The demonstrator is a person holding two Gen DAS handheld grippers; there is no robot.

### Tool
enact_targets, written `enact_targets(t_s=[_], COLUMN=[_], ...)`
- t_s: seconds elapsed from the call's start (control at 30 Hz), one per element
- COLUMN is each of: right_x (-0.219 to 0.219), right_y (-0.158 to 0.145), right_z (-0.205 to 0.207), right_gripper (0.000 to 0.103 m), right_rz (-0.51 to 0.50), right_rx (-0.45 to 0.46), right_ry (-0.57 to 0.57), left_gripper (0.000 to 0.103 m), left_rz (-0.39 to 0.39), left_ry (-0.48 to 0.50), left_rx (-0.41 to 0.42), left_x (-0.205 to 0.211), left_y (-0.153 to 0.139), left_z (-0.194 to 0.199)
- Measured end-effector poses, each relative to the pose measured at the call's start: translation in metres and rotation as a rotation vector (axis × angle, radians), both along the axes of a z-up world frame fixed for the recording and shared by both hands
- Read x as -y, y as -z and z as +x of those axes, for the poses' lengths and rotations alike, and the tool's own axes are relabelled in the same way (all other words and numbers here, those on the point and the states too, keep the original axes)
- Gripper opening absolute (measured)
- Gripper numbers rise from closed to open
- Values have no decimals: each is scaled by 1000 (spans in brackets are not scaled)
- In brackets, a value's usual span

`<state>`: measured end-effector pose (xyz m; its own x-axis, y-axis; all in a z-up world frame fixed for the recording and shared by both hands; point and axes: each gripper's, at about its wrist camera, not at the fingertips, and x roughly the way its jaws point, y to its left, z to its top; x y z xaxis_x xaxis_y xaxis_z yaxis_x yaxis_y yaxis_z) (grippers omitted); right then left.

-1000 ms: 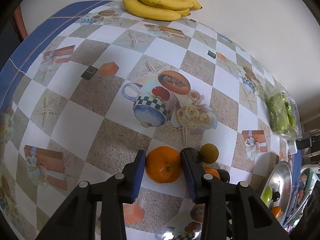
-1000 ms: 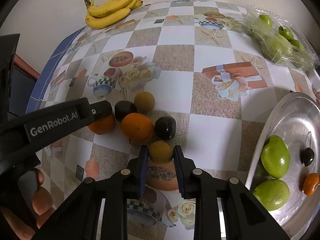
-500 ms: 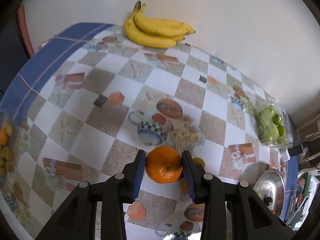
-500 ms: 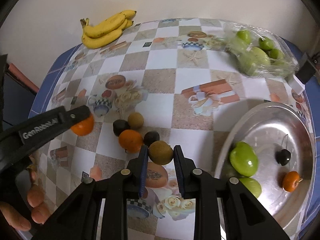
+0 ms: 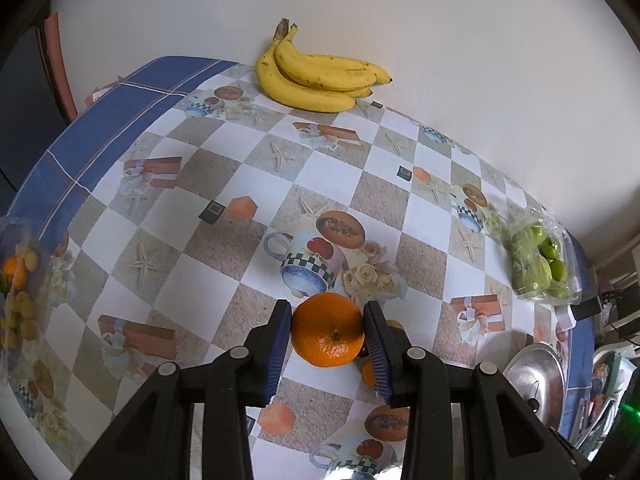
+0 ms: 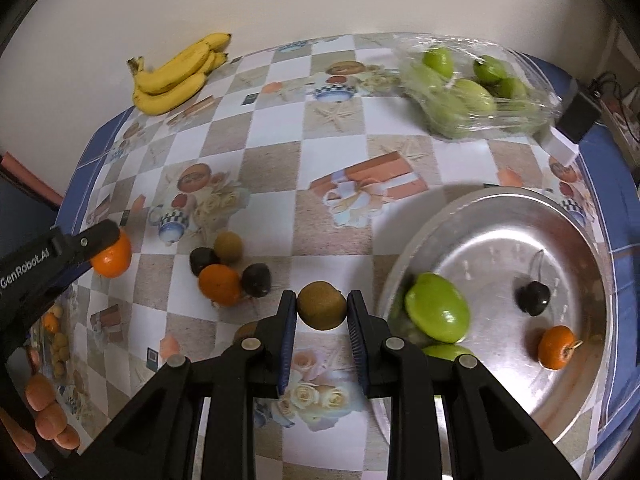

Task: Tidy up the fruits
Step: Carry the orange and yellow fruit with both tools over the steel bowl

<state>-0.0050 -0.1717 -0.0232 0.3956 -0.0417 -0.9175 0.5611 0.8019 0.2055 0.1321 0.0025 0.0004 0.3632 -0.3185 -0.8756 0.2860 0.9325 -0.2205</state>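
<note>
Both fruits now lifted clear of the tabletop [image 5: 280, 168].
The left gripper [image 5: 326, 336] fingers clamp a round orange mandarin [image 5: 327, 330]; the right gripper [image 6: 322, 312] fingers pinch a brown kiwi-like fruit [image 6: 322, 311], now nearer the round silver metal tray [image 6: 560, 380], likely next.

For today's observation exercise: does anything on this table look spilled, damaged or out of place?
Nothing is spilled or damaged. Four loose fruits lie on the tablecloth instead of in the metal tray. The left hand-held gripper holds an orange; the right hand-held gripper holds a brown fruit.
</note>
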Motion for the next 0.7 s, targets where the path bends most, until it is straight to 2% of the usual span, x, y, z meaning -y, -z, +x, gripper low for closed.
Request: enact_targets(t_s=[0.1, 0.33, 0.7], right_x=[7, 34, 76], right_y=[-1, 2, 6], right_z=[-5, -24, -61], right_gripper=[27, 27, 27], right_rz=[-24, -10, 6], right_rx=[-11, -24, -40], right_ry=[20, 100, 220], left_gripper=[40, 40, 40], left_rz=[-1, 5, 25], left_ry=[4, 33, 172], left_rx=[-2, 4, 6], left_x=[3, 18, 69], left_y=[0, -1, 0], left_z=[-3, -14, -53])
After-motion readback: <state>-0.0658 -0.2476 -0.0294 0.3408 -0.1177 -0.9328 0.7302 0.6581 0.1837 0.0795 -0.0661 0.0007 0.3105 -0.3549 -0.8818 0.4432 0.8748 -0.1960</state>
